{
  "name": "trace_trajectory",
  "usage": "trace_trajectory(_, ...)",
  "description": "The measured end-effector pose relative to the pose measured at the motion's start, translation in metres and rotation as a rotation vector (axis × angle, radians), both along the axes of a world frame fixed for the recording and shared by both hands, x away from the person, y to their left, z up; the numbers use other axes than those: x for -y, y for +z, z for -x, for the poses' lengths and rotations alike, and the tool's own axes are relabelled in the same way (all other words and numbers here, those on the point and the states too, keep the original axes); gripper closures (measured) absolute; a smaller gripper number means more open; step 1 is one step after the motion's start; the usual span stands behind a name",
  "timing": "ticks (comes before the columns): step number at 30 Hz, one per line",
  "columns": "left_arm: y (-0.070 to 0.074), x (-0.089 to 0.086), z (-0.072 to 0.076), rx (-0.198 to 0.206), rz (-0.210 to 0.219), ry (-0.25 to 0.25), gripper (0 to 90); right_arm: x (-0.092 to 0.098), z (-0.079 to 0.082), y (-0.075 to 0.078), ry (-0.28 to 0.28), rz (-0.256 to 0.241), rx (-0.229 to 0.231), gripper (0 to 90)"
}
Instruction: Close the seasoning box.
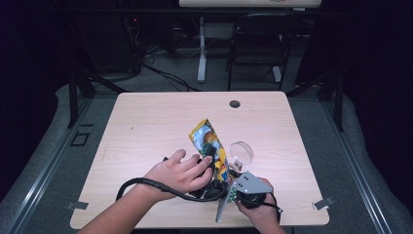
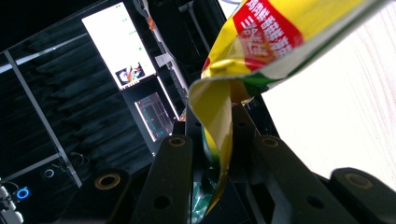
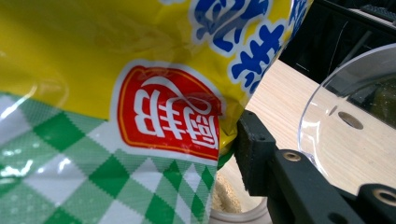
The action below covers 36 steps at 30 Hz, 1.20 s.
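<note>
My left claw [image 2: 219, 154] pinches the packet [image 2: 261, 51] corner, right claw [image 3: 243, 154] clamped on its edge too. I'm mid-tear, I reckon; next, pull apart over the clear cup [image 1: 241, 152].

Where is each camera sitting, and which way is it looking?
High view: above the person's side, looking forward and down on the table; both forearms, left tool and right tool show.
Left gripper view: on the left tool, looking along its jaws, shut on the snack bag, toward screens beyond.
Right gripper view: on the right tool, close against the snack bag, one jaw and the clear plastic cup beside it.
All three share the snack bag.
</note>
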State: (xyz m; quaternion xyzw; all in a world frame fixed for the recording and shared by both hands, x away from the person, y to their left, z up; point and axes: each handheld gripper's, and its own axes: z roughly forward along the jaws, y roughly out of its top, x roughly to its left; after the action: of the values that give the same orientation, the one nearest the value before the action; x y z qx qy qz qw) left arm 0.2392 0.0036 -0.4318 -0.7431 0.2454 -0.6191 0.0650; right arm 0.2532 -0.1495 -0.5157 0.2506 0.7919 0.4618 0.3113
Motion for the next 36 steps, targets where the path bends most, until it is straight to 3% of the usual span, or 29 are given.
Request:
trace_trajectory(5, 0.000, -0.003, 0.000, 0.000, -0.006, 0.021, 82.8, -0.003, -0.001, -0.001, 0.008, -0.006, 0.000, 71.3)
trace_trajectory(7, -0.001, -0.005, -0.001, -0.012, 0.022, 0.015, 82.8, -0.004, -0.002, 0.000, 0.008, -0.001, 0.002, 71.3)
trace_trajectory(8, 0.001, -0.005, 0.000, 0.007, -0.014, 0.028, 82.8, -0.005, -0.003, 0.000, 0.009, 0.001, 0.003, 71.4)
trace_trajectory(9, -0.001, -0.006, 0.000, -0.009, 0.016, 0.028, 82.8, -0.005, -0.003, 0.000, 0.009, 0.001, 0.003, 71.4)
trace_trajectory(11, 0.000, -0.007, -0.001, 0.002, -0.001, 0.029, 82.8, -0.006, -0.004, 0.000, 0.005, 0.008, 0.008, 71.4)
trace_trajectory(17, -0.002, -0.011, -0.001, -0.017, 0.031, 0.049, 82.9, -0.006, -0.005, 0.000, 0.005, 0.006, 0.014, 71.4)
trace_trajectory(25, -0.004, -0.018, -0.002, -0.048, 0.097, 0.067, 83.0, -0.004, -0.005, 0.001, -0.004, 0.003, 0.021, 71.5)
trace_trajectory(36, -0.013, -0.036, -0.004, -0.117, 0.239, 0.114, 83.3, -0.004, -0.005, 0.003, -0.020, 0.005, 0.036, 71.7)
